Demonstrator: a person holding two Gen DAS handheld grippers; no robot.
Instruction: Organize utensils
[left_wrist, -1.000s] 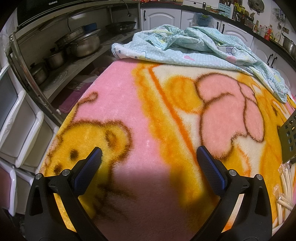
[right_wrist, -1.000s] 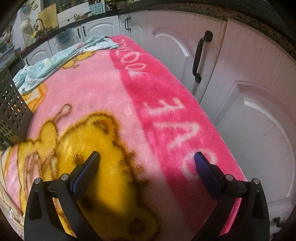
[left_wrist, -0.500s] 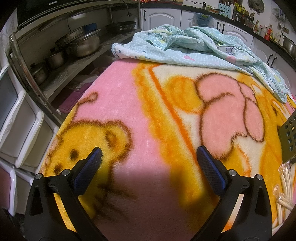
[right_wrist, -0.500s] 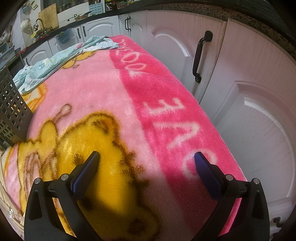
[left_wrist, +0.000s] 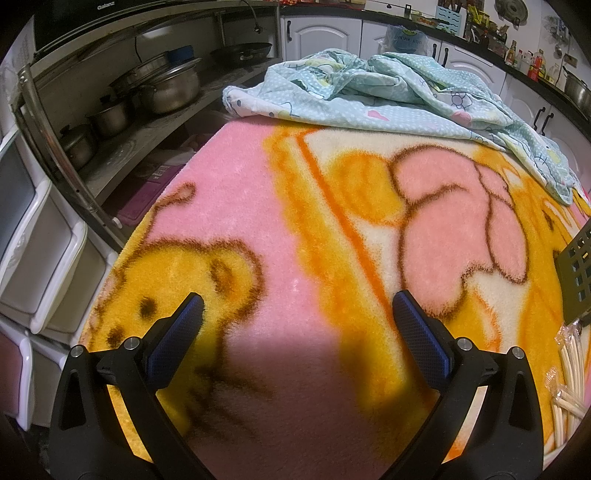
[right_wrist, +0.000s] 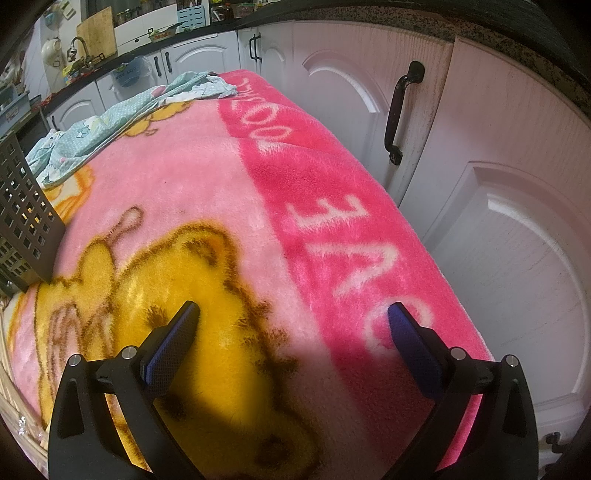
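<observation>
The left tongs (left_wrist: 295, 310) hover spread wide over a fleecy pink-and-yellow cartoon-bear blanket (left_wrist: 258, 221) that covers the tabletop, with nothing between the blue pads. The right tongs (right_wrist: 293, 314) are equally wide open and empty, poised over the blanket's bright pink lettered border beside white cabinet doors (right_wrist: 517, 240).

The utensils sit at the far right edge of the left view: a bundle of pale wooden chopsticks in clear plastic wrap (left_wrist: 570, 373), lying just below a dark grey perforated holder (left_wrist: 578, 273). The same holder (right_wrist: 22, 206) stands upright at the left edge of the right view. A crumpled light-blue patterned sheet (left_wrist: 388, 96) lies at the far end, well apart from both.

The step in hand looks like the first reach, probably for the chopsticks (only their ends show, so their exact lie is hard to read). To do it well, swing the tongs toward the bundle, line the pads across the sticks rather than along them, and close near the middle so the slippery wrap does not let them pivot before they go into the holder.
</observation>
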